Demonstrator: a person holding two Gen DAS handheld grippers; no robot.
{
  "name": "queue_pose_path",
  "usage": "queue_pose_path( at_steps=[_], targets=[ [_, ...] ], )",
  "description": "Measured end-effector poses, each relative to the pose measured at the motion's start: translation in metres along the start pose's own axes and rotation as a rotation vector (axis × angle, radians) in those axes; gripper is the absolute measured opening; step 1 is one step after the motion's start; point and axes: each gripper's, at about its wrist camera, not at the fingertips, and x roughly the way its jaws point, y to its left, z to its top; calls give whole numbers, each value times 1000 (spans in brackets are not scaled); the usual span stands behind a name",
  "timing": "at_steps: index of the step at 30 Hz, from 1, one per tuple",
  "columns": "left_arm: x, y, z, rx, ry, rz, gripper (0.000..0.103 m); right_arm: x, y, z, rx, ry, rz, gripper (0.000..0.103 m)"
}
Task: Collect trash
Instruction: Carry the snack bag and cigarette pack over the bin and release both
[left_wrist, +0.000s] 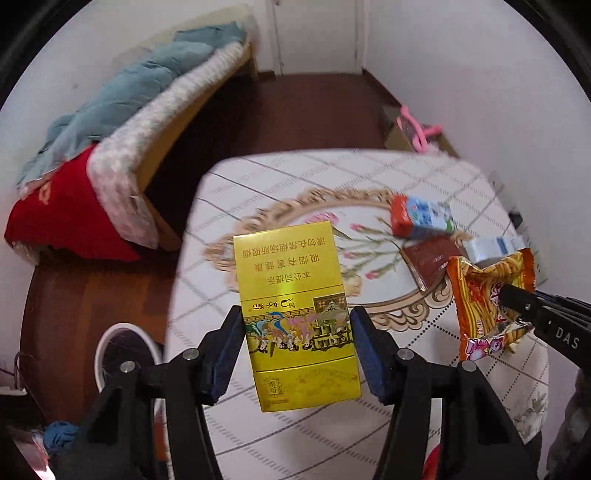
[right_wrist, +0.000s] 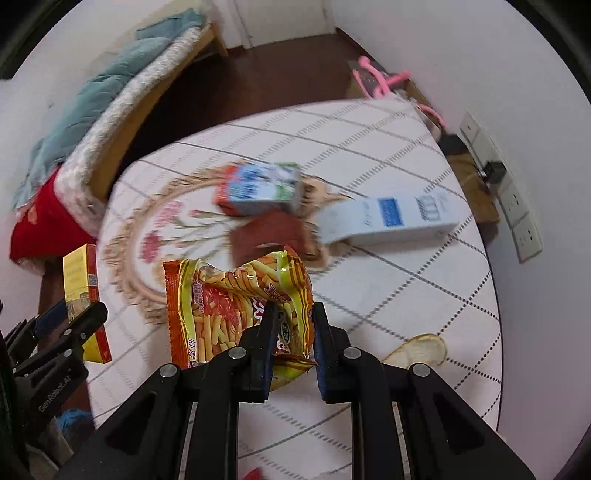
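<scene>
1. Grip, left side: left gripper is clamped at mid-width on a yellow cigarette box, pads pressing both long sides. The box stands lengthwise away from the camera at frame centre, raised clear of the table.
2. Grip, right side: right gripper is nearly closed, pinching the lower edge of an orange snack wrapper. The wrapper hangs crumpled at centre frame, above the tablecloth.
3. Deciding relation: a white bin sits on the floor at lower left of the left wrist view, below and left of the box. In my judgement the left hand is nearer to it; the right must cross over.
4. Remaining trash: a milk carton, a white box and a brown packet lie near table centre.
5. Obscured: the bin's interior is cut off by the jaws; carton printing is blurred.
</scene>
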Motion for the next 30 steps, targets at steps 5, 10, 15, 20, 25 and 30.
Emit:
queue_pose_path(
  at_steps=[5,10,15,20,25,30],
  targets=[
    [-37,54,-7,-59,-53,21,55,-32,47,-3,-67,-41,62,19],
    [-67,115,-22,-117,-91,83,55,-57,120,-5,-164,-61,145,19],
    [-75,192,-50,-200,-59,136,55,-57,211,-17,-282,-38,220,19],
    [-47,275,-86,-300,54,150,55,-15,311,-44,-386,55,268,19],
    [28,357,-129,-416,280,100,55,58,399,-77,-476,190,236,19],
    [112,413,-161,-494,489,26,55,146,459,-112,-509,347,167,19]
  ],
)
